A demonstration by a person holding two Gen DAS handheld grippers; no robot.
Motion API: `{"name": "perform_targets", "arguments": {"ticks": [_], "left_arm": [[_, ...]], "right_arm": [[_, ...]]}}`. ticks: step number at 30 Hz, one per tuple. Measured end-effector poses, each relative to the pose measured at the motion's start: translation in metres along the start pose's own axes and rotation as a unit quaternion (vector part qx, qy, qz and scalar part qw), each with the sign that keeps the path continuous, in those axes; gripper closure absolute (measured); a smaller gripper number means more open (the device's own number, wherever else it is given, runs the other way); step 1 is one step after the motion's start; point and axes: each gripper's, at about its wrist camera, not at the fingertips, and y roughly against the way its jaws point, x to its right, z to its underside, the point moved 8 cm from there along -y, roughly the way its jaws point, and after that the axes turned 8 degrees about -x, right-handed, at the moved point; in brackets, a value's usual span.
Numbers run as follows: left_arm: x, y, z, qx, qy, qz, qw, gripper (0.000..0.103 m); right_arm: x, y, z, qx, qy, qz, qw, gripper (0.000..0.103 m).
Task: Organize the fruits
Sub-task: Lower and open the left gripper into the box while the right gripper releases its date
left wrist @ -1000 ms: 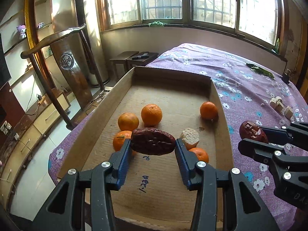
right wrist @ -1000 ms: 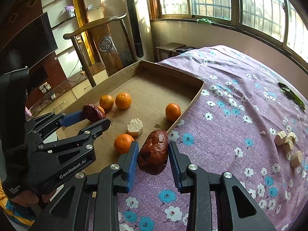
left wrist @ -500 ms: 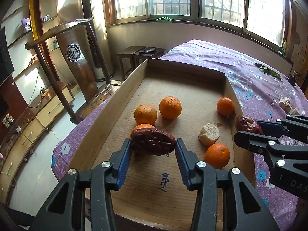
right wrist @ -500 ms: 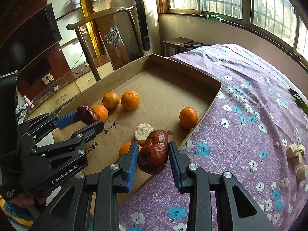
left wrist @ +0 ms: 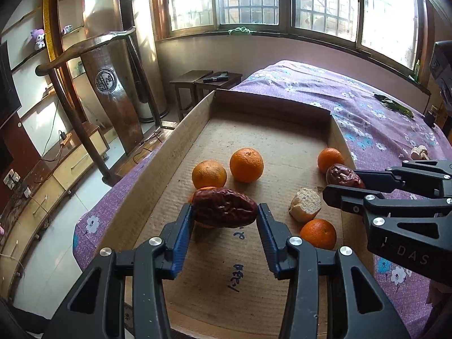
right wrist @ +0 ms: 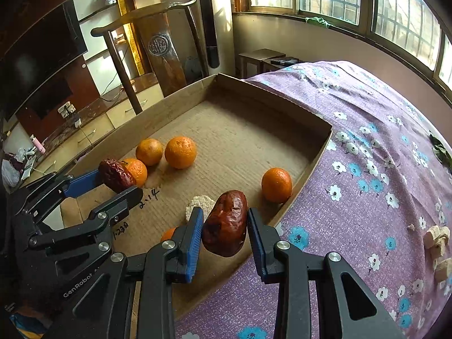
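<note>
A wrinkled, dark red dried date is clamped crosswise between the blue-padded jaws of the left gripper, at the lower centre of the left wrist view. It is held above the floor of the shallow brown cardboard tray, just in front of a cluster of round orange tangerines. A second dried date, glossier and reddish brown, is clenched upright in the right gripper, low in the middle of the right wrist view.

Compared with the views a second ago, the right gripper has been carried from over the purple flowered bedspread to the tray's right-hand wall; its date is now seen above the tray's edge, with a pale chunk of bread just behind it and a lone tangerine to its upper right. In the left wrist view the same date appears at the right, now inside the tray's outline rather than beyond it. The left gripper's hold and place over the tray look much the same.

Both dates are thus judged to be brought over the tray and ready to be lowered and let go. Pale pieces remain on the bedspread at the far right, so more gathering may be left.
</note>
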Motion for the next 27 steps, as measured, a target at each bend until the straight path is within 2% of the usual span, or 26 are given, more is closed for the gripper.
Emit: {"name": "perform_targets", "arguments": {"ticks": [12,20,22,27], "left_arm": [[0.007,-0.002,-0.005,0.008,-0.012,-0.013,0.9998,0.058],[0.007,-0.002,-0.004,0.009,-0.008,-0.017,0.9998,0.058],[0.006,-0.003,-0.003,0.005,-0.005,-0.016,0.9999,0.052],[0.005,-0.003,0.0,0.002,-0.002,-0.017,0.9998,0.048]], "right_arm": [[0.005,-0.019,-0.008,-0.012,-0.005,-0.006,1.0,0.068],[0.004,-0.017,-0.006,-0.01,-0.01,-0.017,1.0,0.068],[0.003,-0.015,-0.004,-0.009,-0.01,-0.019,1.0,0.064],[0.004,-0.011,-0.002,-0.006,-0.012,-0.018,1.0,0.061]]}}
